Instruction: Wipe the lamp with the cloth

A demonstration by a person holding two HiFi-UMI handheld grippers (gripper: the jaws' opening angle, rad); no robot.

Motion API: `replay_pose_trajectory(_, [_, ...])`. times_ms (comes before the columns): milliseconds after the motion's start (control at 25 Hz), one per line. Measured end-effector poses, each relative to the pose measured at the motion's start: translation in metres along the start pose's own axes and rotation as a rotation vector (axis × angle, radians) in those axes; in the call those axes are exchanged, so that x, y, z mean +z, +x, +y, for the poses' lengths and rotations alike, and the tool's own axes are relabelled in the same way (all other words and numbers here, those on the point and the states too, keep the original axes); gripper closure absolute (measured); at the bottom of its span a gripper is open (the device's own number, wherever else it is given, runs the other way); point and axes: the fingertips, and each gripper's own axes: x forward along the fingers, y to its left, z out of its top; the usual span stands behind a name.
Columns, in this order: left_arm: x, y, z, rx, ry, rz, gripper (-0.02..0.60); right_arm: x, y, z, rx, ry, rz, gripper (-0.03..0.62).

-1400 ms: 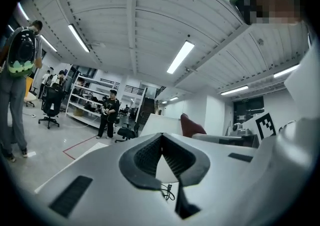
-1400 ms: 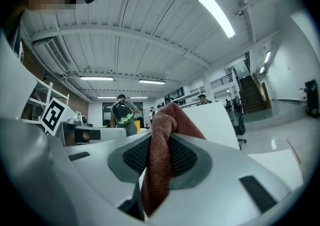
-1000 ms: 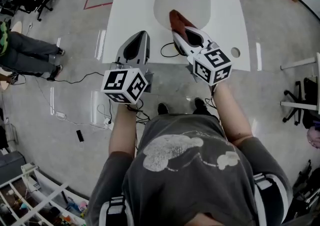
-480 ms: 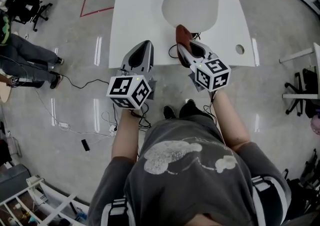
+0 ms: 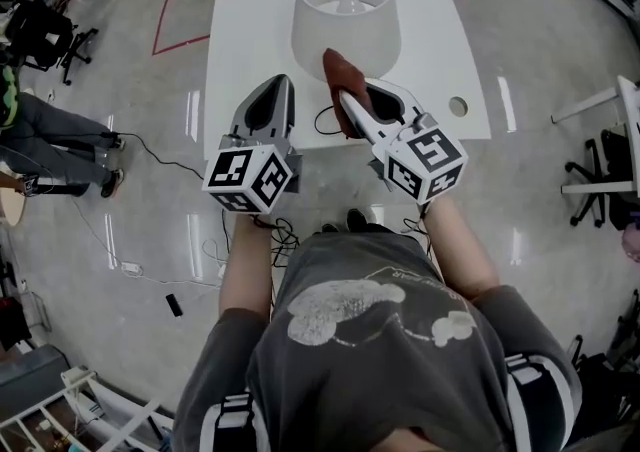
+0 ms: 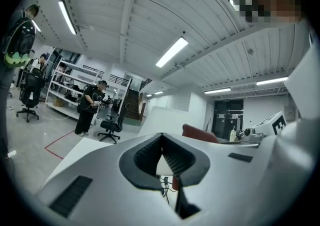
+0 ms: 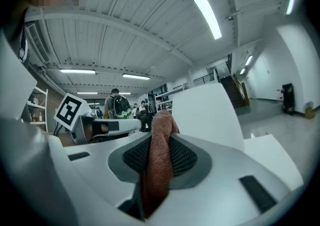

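Observation:
A white lamp with a wide shade [image 5: 345, 15] stands at the back middle of the white table [image 5: 240, 50]. My right gripper [image 5: 352, 100] is shut on a rust-red cloth [image 5: 340, 90], whose top end lies close against the near side of the shade [image 7: 210, 112]. In the right gripper view the cloth [image 7: 159, 162] stands up between the jaws. My left gripper [image 5: 268, 98] hovers over the table's near edge, left of the lamp, shut with nothing in it [image 6: 163, 156]. The cloth [image 6: 200, 133] and shade [image 6: 167, 120] show beyond it.
A black cable [image 5: 325, 120] lies on the table under the right gripper. A round hole [image 5: 458, 105] sits near the table's right edge. People and office chairs [image 5: 45, 20] are off to the left, and another chair [image 5: 600, 190] stands to the right.
Both grippers shifted a little left relative to the view. The right gripper has brought the cloth up toward the near side of the lampshade; the left gripper stays shut and empty.

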Motion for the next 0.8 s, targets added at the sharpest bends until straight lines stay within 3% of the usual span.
replay_pose_trajectory(200, [0.017, 0.014, 0.001, 0.027, 0.018, -0.032, 0.574, 0.045, -0.009, -0.014, 0.019, -0.021, -0.116, 0.508])
replay_pose_trajectory(440, [0.036, 0.030, 0.001, -0.008, 0.055, -0.048, 0.574, 0.087, -0.002, -0.022, -0.012, -0.044, -0.214, 0.508])
replay_pose_trajectory(800, [0.044, 0.050, 0.033, -0.147, 0.060, -0.018, 0.574, 0.084, 0.042, -0.010, -0.133, -0.022, -0.216, 0.508])
